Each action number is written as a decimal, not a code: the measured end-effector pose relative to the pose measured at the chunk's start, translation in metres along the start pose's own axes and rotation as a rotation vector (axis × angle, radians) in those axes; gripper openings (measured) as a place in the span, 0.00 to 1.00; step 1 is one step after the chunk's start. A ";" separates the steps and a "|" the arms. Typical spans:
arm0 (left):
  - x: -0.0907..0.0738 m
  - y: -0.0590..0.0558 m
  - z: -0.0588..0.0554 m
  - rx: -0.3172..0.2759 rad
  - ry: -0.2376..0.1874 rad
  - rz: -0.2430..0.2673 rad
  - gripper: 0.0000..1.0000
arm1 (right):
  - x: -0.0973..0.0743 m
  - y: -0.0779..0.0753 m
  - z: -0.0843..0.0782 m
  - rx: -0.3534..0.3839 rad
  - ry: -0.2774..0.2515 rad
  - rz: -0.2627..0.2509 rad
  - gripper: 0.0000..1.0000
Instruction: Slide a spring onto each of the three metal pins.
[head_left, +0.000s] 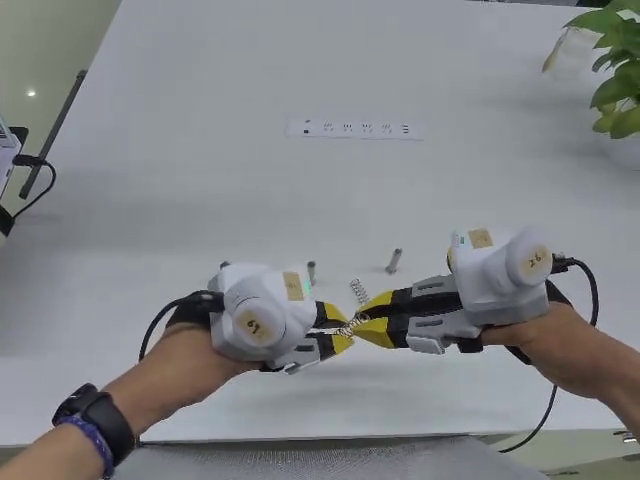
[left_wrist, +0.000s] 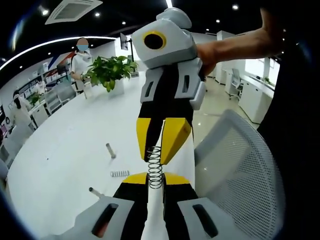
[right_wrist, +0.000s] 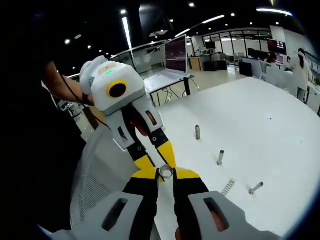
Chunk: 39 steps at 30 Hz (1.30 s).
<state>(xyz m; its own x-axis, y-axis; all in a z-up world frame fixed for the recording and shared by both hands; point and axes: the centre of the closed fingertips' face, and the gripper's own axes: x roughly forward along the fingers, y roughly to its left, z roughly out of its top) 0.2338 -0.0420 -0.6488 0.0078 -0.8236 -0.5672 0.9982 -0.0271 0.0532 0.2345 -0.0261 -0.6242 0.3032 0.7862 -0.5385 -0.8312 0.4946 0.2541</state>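
You were getting a spring (left_wrist: 156, 170) ready: the left gripper (left_wrist: 156, 181) and right gripper (left_wrist: 157, 156) both pinched it, at six o'clock on the table (head_left: 250, 100). Next, I think, it needed sliding onto the pin (head_left: 311, 272) at eleven o'clock.

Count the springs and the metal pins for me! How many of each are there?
Springs: 3, the held spring, a loose spring and a fitted spring
Metal pins: 3
Total: 6
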 end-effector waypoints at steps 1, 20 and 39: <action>0.001 0.001 0.002 -0.006 -0.010 0.002 0.02 | -0.001 -0.001 0.002 -0.018 0.011 -0.004 0.09; 0.005 0.004 0.018 -0.030 -0.071 0.007 0.02 | -0.012 -0.004 0.006 -0.141 0.116 -0.015 0.09; 0.010 -0.004 0.031 -0.008 -0.099 -0.017 0.02 | -0.023 0.001 0.000 -0.392 0.353 0.056 0.17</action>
<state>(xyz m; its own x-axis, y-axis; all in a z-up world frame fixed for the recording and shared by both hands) 0.2280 -0.0676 -0.6291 -0.0147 -0.8752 -0.4835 0.9986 -0.0376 0.0377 0.2267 -0.0435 -0.6120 0.1342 0.6012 -0.7878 -0.9739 0.2267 0.0071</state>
